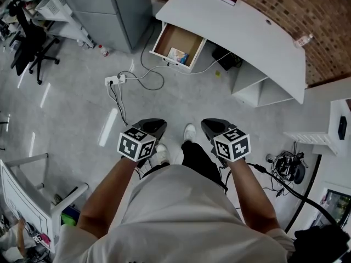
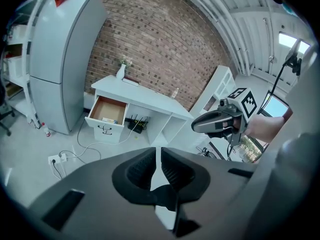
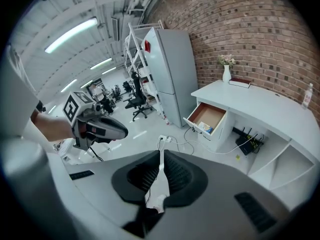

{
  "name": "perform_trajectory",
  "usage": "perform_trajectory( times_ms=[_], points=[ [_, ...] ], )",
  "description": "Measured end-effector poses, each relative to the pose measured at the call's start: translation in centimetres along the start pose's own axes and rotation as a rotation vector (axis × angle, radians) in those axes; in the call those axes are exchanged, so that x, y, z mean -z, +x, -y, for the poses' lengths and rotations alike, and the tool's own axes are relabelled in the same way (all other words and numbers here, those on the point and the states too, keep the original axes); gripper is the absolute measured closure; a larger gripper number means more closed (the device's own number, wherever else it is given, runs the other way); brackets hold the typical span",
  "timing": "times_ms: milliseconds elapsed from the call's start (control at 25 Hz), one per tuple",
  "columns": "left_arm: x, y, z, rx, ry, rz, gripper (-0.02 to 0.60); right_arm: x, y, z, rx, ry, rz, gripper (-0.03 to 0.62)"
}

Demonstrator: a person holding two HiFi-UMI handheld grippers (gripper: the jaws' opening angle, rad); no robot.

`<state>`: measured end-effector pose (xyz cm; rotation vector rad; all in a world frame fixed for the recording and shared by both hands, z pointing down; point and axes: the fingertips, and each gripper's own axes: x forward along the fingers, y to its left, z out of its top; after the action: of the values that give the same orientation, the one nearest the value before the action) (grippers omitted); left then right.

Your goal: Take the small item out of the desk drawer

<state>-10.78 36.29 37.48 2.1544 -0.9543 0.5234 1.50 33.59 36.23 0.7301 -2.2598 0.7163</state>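
Small item point(image 1: 178, 55) in open drawer point(image 1: 171, 39), well apart from left tongs point(image 1: 156, 125), right tongs point(image 1: 211, 125); both closed, empty.

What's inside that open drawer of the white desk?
The drawer holds one small pale item near its front; the brown bottom looks otherwise bare. Its back end is covered by the desk.

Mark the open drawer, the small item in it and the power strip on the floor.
drawer point(image 1: 174, 37): head view, bare brown bottom.
small item point(image 1: 178, 55): head view, its middle, near the drawer's front.
power strip point(image 1: 115, 80): head view, its white body.
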Motion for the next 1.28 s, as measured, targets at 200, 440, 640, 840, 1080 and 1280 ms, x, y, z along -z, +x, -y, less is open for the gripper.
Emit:
perform_trajectory(
  times_ms=[200,440,640,840,1080,1280],
  points=[
    [-3.7,5.1,-1.9,-0.034,-0.004,-0.038,0.459,-2.5,2.5,5.7,-0.05,0.008,-0.032,0.451],
    [-10.7,11.5,-5.9,-0.076,-0.054,-0.06,0.403,-9.0,5.9,13.6,-0.092,-0.028,-0.048,0.453],
    [-16.0,18.0,-9.2,-0.125,-0.062,-0.095,0.356,-12.4,7.5,20.1,-0.126,-0.066,-0.068,0.453],
    [-18.2,23.2,-12.9,-0.173,-0.094,-0.146,0.327,-12.0,9.4,24.7,-0.157,-0.036,-0.09,0.452],
    [-19.9,28.7,-18.4,-0.211,-0.11,-0.203,0.297,-11.6,11.4,28.4,-0.164,0.022,-0.116,0.433],
    [-21.1,33.5,-23.9,-0.184,-0.072,-0.266,0.295,-12.2,14.0,30.3,-0.154,0.054,-0.136,0.433]
  ],
)
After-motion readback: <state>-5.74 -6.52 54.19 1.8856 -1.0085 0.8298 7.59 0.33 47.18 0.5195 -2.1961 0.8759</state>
